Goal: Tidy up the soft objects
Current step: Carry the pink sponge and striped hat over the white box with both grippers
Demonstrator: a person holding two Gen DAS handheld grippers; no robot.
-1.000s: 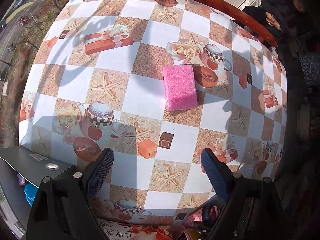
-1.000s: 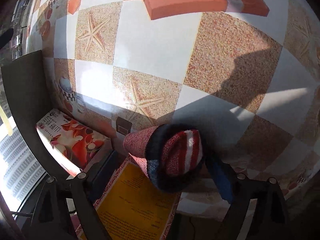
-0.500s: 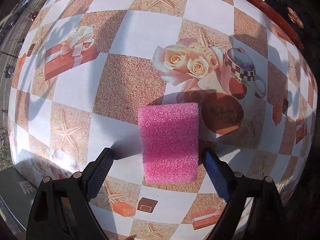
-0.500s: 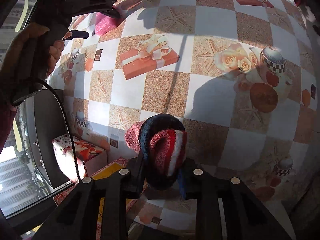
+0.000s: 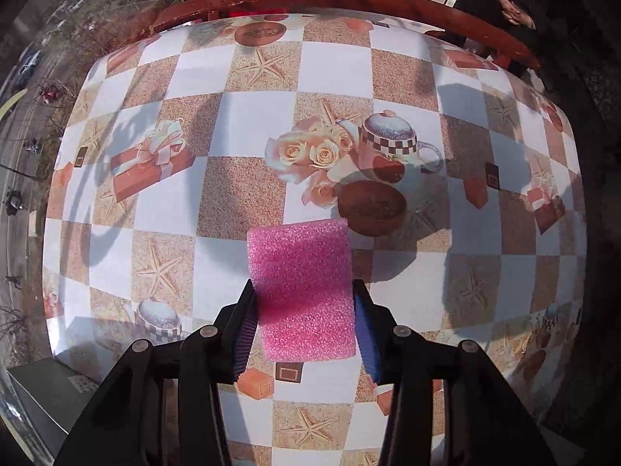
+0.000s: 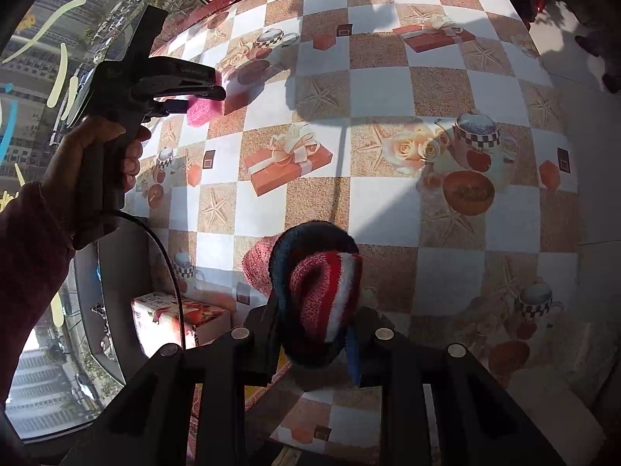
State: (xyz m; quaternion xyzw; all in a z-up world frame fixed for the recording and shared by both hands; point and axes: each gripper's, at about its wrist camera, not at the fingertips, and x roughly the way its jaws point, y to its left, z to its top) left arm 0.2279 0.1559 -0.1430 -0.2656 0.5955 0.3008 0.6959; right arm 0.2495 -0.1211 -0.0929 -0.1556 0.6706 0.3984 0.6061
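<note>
The left tool (image 5: 304,324) has just been closing, and its pads now press both sides of the pink sponge (image 5: 302,291), which lies flat on the checkered tabletop (image 5: 256,116). The right tool (image 6: 314,339) is clamped on a rolled red, white and dark sock (image 6: 322,295), held above the tabletop's near edge.

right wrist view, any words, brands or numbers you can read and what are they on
Raised lettering on the top of the left gripper: a brand word, too blurred to read for sure.
Print on the red and white box at the table edge: too small to read.
Label on the grey unit in the left wrist view: too small to read.
Nothing else legible.
</note>
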